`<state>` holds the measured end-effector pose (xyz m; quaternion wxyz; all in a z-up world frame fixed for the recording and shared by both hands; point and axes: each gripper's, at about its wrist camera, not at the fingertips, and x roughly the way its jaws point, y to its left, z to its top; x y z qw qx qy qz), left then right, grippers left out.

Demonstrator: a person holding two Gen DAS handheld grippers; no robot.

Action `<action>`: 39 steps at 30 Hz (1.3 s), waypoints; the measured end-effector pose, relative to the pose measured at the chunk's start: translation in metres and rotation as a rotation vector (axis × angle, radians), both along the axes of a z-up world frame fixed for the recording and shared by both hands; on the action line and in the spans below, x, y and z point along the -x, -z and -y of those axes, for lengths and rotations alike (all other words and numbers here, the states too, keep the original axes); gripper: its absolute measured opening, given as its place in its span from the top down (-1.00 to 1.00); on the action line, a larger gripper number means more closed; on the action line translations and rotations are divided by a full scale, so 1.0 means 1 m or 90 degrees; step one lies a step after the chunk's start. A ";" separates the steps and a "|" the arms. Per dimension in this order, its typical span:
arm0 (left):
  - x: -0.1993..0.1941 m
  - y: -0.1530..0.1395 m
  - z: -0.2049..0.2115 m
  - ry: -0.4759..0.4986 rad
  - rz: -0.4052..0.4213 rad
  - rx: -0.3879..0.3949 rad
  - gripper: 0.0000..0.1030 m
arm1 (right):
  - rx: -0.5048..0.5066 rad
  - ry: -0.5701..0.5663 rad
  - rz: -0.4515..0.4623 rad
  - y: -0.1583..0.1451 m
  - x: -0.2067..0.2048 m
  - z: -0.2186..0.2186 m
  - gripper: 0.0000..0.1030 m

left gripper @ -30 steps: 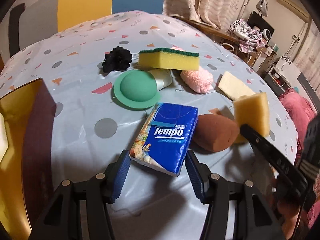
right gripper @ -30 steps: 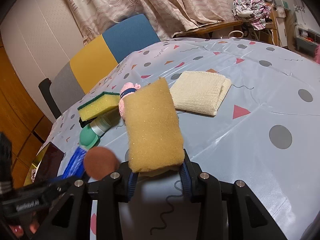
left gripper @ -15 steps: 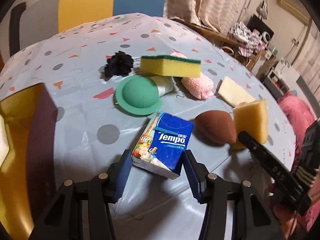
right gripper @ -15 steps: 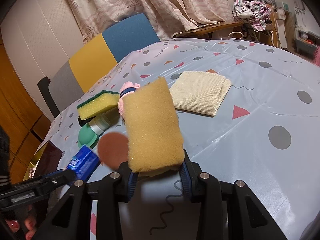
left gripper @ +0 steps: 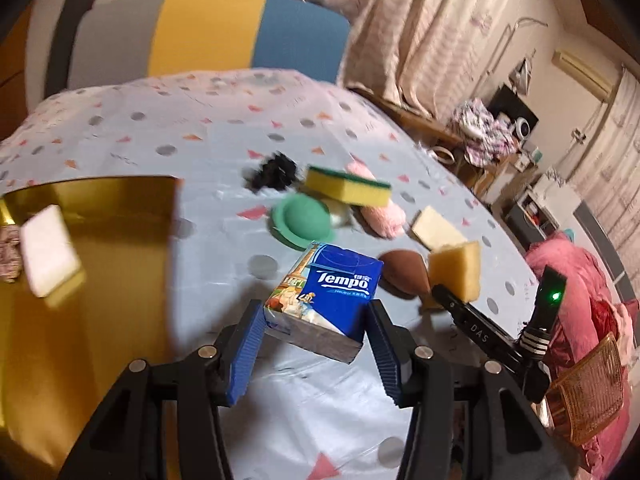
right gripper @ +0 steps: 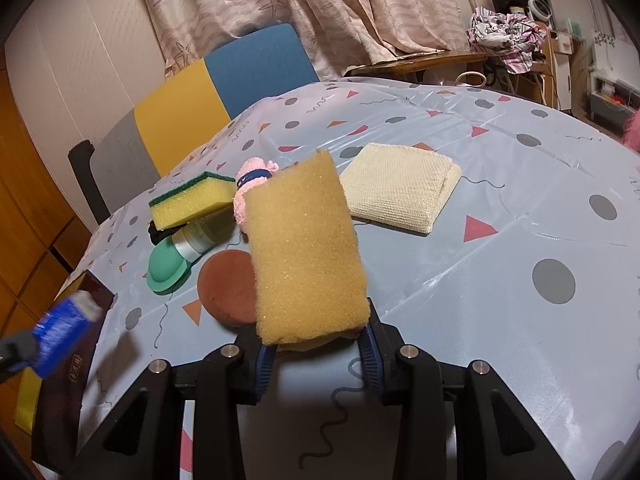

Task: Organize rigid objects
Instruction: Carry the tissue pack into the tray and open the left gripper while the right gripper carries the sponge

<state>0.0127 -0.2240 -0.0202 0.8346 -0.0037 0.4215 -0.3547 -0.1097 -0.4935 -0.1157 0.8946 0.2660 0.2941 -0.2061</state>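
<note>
- Surface: table (right gripper: 520, 184) w/ pale blue cloth, grey dots, coloured triangles. Chair (left gripper: 208, 36) in grey/yellow/blue behind it; curtains (right gripper: 320, 8) along wall.
- Gold box (left gripper: 92, 280) at table's left edge, white sponge (left gripper: 46, 250) inside.
- Left gripper (left gripper: 316, 336): clamped on tissue pack (left gripper: 324, 300), held clear of cloth, near the gold box.
- Right gripper (right gripper: 316, 354): clenched on tan sponge (right gripper: 304, 248), standing upright betw. pads.
- On cloth beyond: brown sponge (right gripper: 226, 286), green dome (left gripper: 302, 220), yellow-green scourer (left gripper: 348, 186), pink cloth roll (left gripper: 380, 214), cream cloth (right gripper: 398, 186).
- Writing: pack reads "Tempo", "Neutral" below; right gripper's finger marked "DAS".
</note>
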 end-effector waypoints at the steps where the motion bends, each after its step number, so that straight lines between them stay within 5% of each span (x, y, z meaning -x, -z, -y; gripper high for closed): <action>1: 0.000 -0.003 -0.009 -0.010 0.006 0.003 -0.01 | 0.003 0.000 -0.003 0.000 0.000 -0.001 0.25; 7: -0.010 -0.015 -0.070 -0.081 0.040 0.003 -0.01 | 0.019 -0.001 -0.020 -0.001 -0.003 -0.004 0.25; 22: -0.062 0.019 -0.203 -0.285 0.009 -0.047 -0.01 | 0.028 0.012 -0.042 -0.013 0.000 -0.007 0.26; 28: -0.078 0.036 -0.229 -0.335 0.004 -0.096 -0.01 | 0.042 0.010 -0.022 -0.041 0.014 -0.017 0.26; 39: -0.073 0.036 -0.245 -0.362 -0.020 -0.090 -0.05 | 0.078 -0.116 0.038 -0.110 -0.011 -0.087 0.26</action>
